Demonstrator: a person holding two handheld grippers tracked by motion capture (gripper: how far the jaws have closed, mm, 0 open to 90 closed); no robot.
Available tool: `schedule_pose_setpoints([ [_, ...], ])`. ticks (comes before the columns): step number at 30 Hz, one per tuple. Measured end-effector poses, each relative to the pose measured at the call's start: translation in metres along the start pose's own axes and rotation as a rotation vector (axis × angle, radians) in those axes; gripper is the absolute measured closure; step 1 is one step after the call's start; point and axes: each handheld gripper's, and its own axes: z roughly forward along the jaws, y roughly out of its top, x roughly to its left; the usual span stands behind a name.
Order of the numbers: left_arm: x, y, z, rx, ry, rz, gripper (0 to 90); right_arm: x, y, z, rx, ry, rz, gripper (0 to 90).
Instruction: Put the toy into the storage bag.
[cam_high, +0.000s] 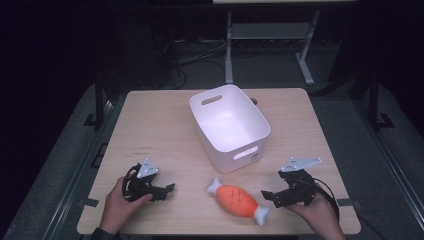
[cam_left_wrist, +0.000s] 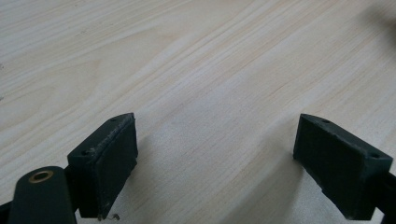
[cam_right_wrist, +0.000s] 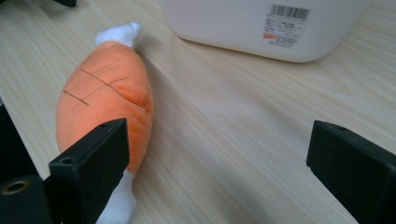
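Note:
An orange plush toy shaped like a piece of meat on a white bone (cam_high: 237, 200) lies at the table's front, between the two hands. In the right gripper view the toy (cam_right_wrist: 109, 102) lies just beyond the left jaw, partly behind it. My right gripper (cam_high: 269, 197) is open, held right of the toy with bare wood between its jaws (cam_right_wrist: 219, 163). My left gripper (cam_high: 169, 189) is held at the front left, open over bare table (cam_left_wrist: 215, 163). A white plastic bin (cam_high: 229, 126) with handle slots stands in the middle of the table, its inside bare.
The wooden table (cam_high: 150, 130) has free surface left of the bin. The bin's wall with a barcode label (cam_right_wrist: 287, 23) stands close ahead of my right gripper. A metal stand's legs (cam_high: 305, 65) and cables lie on the dark floor beyond the table.

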Motion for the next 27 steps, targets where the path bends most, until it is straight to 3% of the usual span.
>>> schedule_pose_setpoints([
  [27, 0.000, 0.000, 0.000, -0.002, 0.000, -0.002, 12.8, 0.037, 0.021, 0.018, 0.028, 0.086, -0.105, 4.8],
])
